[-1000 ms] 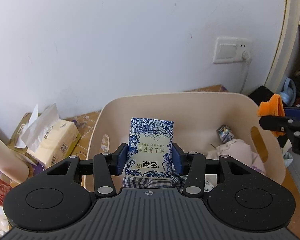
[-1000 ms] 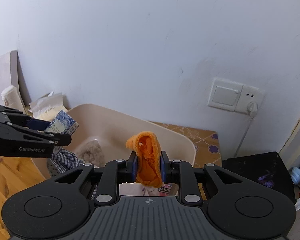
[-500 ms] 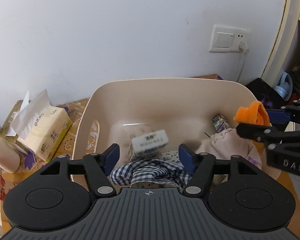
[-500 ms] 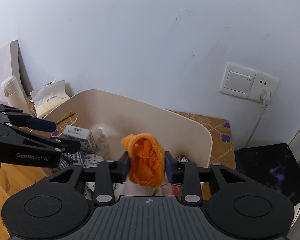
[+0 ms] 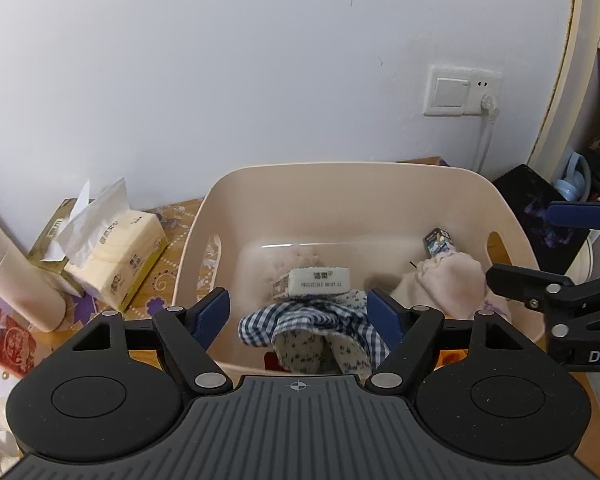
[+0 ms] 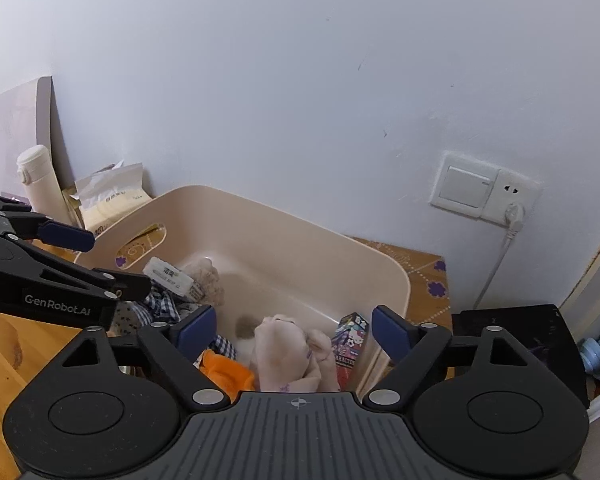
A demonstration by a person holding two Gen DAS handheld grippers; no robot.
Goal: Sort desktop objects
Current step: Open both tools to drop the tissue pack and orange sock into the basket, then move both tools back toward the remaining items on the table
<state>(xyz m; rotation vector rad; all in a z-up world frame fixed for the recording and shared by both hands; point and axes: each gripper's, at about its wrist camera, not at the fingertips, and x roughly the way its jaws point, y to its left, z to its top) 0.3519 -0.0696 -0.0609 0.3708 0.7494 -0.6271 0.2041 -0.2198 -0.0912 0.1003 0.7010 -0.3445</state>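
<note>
A beige plastic bin (image 5: 352,196) (image 6: 284,236) stands against the wall. In it lie a small tissue pack (image 5: 320,282) (image 6: 168,276), a blue checked cloth (image 5: 300,320), a pink plush toy (image 5: 448,284) (image 6: 288,348), a small printed box (image 5: 440,240) (image 6: 350,340) and an orange cloth (image 6: 224,372). My left gripper (image 5: 298,314) is open and empty over the bin's near edge. My right gripper (image 6: 294,330) is open and empty over the bin's right part.
Left of the bin are a yellow tissue pack (image 5: 116,252), a cream bottle (image 5: 16,276) and a red box (image 5: 4,340). A wall switch with a plugged cable (image 5: 460,92) is behind. A black object (image 6: 516,344) lies to the right.
The left gripper opened and the tissue pack dropped into the bin. The right gripper then opened and the orange cloth fell into the bin.
</note>
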